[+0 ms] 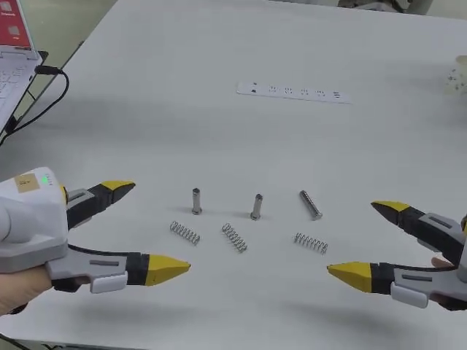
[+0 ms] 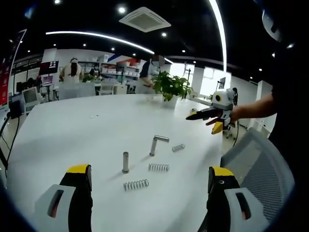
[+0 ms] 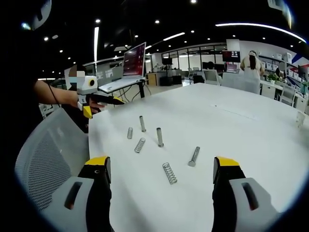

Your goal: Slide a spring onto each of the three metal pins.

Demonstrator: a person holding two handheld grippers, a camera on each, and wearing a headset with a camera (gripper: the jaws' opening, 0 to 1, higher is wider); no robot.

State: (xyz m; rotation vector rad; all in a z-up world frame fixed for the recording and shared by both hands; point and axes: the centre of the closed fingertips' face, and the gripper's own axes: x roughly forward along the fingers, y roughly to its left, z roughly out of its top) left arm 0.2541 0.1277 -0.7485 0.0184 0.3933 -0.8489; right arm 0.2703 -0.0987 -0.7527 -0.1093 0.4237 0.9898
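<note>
Three metal pins sit on the white table: the left pin (image 1: 196,200) and the middle pin (image 1: 256,206) stand upright, and the right pin (image 1: 310,204) lies tilted. Just in front of each lies a spring: left spring (image 1: 184,232), middle spring (image 1: 234,238), right spring (image 1: 311,243). My left gripper (image 1: 157,227) hovers open to the left of the row, holding nothing. My right gripper (image 1: 357,239) hovers open on the right, also holding nothing. The left gripper view has the nearest pin (image 2: 125,162) and spring (image 2: 136,184) ahead of the jaws. In the right gripper view the lying pin (image 3: 194,156) and a spring (image 3: 169,172) are closest.
A white power strip (image 1: 293,92) lies farther back on the table. A laptop (image 1: 14,44) and a black cable (image 1: 51,87) sit at the far left edge. A small white object (image 1: 458,76) is at the right edge. A grey mesh chair (image 2: 256,169) stands by the table.
</note>
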